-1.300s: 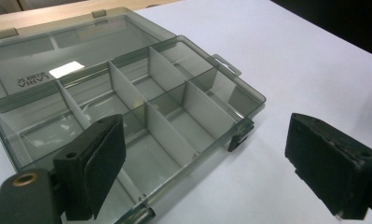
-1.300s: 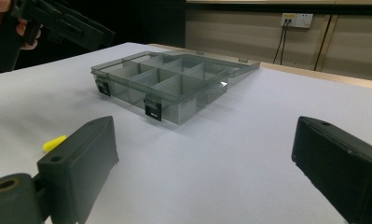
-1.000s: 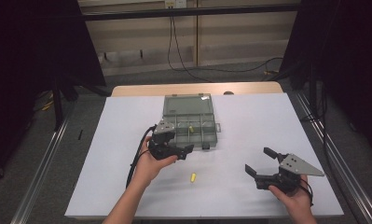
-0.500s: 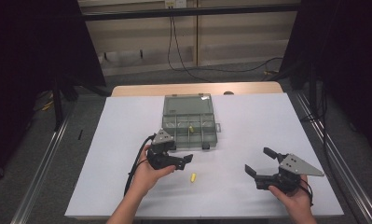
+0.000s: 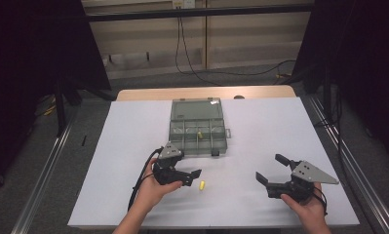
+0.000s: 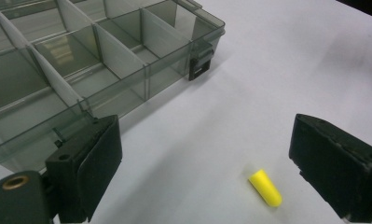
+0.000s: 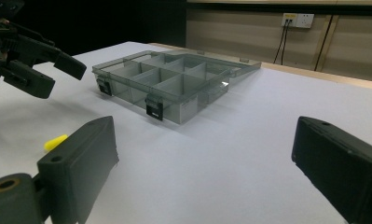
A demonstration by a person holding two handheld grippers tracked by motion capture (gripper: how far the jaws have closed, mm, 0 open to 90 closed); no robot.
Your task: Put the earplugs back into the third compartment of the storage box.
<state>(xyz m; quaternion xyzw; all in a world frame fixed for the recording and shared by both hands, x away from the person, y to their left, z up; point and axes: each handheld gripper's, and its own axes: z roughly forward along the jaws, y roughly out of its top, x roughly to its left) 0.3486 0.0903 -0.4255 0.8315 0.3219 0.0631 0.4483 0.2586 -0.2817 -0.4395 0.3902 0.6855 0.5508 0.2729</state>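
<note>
A small yellow plug (image 5: 201, 185) (image 6: 265, 187) (image 7: 55, 142) lies on the white table, in front of a clear grey compartment box (image 5: 198, 128) (image 6: 95, 60) (image 7: 174, 81) with its lid folded back. Another yellow piece (image 5: 199, 134) sits in one of the box's middle compartments. My left gripper (image 5: 192, 177) (image 6: 211, 172) hovers open just left of the plug, its jaws either side of it and apart from it. My right gripper (image 5: 271, 169) (image 7: 207, 172) stands open near the front right of the table, holding nothing.
The white table sheet (image 5: 133, 136) spreads wide around the box. Metal rails (image 5: 41, 180) run along both sides of the table. Cables (image 5: 192, 53) hang against the back wall. The left gripper (image 7: 32, 60) appears at the upper left of the right gripper view.
My left gripper has drawn back from the box toward the front of the table and lowered near the yellow plug. The right gripper has stayed put.
</note>
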